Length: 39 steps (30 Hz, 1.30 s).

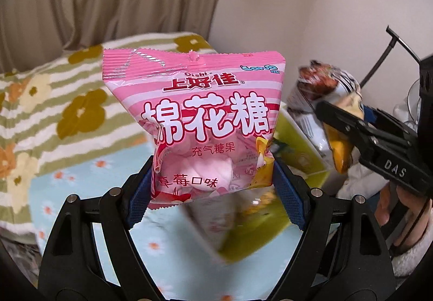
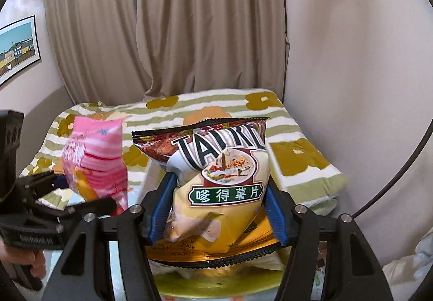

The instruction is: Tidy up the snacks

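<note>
Holding both bags up in the air, the two tools hang over a green box (image 1: 303,154) that sits on the bed (image 1: 81,165). The left tool (image 1: 213,182) is clenched on the lower part of a pink marshmallow bag (image 1: 205,122), which stands upright, long axis vertical, top seal up. The right tool (image 2: 219,198) is clenched on a yellow chip bag (image 2: 219,182), also upright and puffed between the blue pads (image 2: 162,206).

Now the relation that matters: the box lies below and just ahead of both tools, to the right of the marshmallow bag and directly under the chip bag. By my read the right hand is the nearer one, so the chips look like the easier drop.

What's hard to tell: the box is motion-blurred in both views, and each bag covers most of it. Its inside, and whether anything already lies there, cannot be made out. The box's far rim is cut off behind the chip bag.
</note>
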### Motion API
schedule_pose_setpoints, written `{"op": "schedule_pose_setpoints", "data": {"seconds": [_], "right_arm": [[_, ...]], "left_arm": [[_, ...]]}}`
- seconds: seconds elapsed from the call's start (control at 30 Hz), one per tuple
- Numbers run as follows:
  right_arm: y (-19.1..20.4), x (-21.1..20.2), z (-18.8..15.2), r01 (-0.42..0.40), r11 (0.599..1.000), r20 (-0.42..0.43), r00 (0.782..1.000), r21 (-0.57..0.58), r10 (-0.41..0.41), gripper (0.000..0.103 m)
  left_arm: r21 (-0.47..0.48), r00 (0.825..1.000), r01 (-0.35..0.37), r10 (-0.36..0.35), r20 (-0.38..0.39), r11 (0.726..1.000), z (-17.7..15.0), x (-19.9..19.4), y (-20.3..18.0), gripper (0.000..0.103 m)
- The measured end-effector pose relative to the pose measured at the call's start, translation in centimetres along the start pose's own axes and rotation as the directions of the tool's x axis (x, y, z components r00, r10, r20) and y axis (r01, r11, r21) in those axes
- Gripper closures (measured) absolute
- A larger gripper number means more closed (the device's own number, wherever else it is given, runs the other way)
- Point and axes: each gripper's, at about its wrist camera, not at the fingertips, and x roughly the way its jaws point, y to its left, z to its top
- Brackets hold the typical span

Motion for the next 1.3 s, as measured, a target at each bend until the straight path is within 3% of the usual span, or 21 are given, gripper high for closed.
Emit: {"op": "schedule_pose_setpoints", "data": {"seconds": [0.17, 0.37, 0.43, 0.87, 1.0, 1.07, 1.1, 1.13, 1.3], "right_arm": [[-2.8, 0.5, -0.3, -0.01, 1.0, -0.038, 0.999, 0.022, 0.011, 0.045], [-4.4, 1.2, -0.7, -0.009, 0.998, -0.073, 0.997, 0.066, 0.014, 0.045], [-4.4, 1.2, -0.9, -0.019, 0.997, -0.079, 0.997, 0.081, 0.026, 0.045], [-4.4, 4.9, 0.8, -0.08, 0.995, -0.132, 0.987, 0.056, 0.087, 0.042], [-3.9, 7.7, 1.6, -0.103, 0.994, -0.189, 0.976, 0.034, 0.107, 0.035], [-4.0, 9.1, 1.6, -0.121, 0.992, -0.221, 0.967, 0.033, 0.125, 0.022], [-4.2, 9.6, 1.6, -0.113, 0.993, -0.23, 0.966, 0.035, 0.118, 0.007], [-4.4, 9.8, 1.5, -0.1, 0.994, -0.23, 0.967, 0.038, 0.106, 0.001], [-4.6, 9.4, 0.7, -0.079, 0.997, -0.229, 0.97, 0.009, 0.079, 0.001]], "left_arm": [[0.005, 0.996, 0.018, -0.017, -0.085, 1.0, -1.2, 3.4, -3.6, 0.023], [0.059, 0.987, -0.021, 0.03, -0.156, 0.998, -1.8, 5.1, -5.7, 0.019], [0.049, 0.986, -0.021, 0.029, -0.164, 0.999, -2.0, 5.1, -5.6, 0.0], [0.014, 0.983, -0.071, 0.072, -0.171, 0.997, -3.1, 3.4, -3.3, 0.001], [0.0, 0.981, -0.11, 0.108, -0.162, 0.994, -3.0, 2.9, -2.7, 0.001], [-0.01, 0.979, -0.128, 0.125, -0.16, 0.992, -2.9, 2.9, -2.6, 0.001], [-0.015, 0.979, -0.134, 0.13, -0.16, 0.991, -2.9, 3.0, -2.5, 0.001], [-0.021, 0.977, -0.144, 0.138, -0.16, 0.989, -2.9, 3.0, -2.4, 0.001], [-0.064, 0.971, -0.189, 0.177, -0.158, 0.98, -3.4, 2.8, -1.9, 0.001]]}}
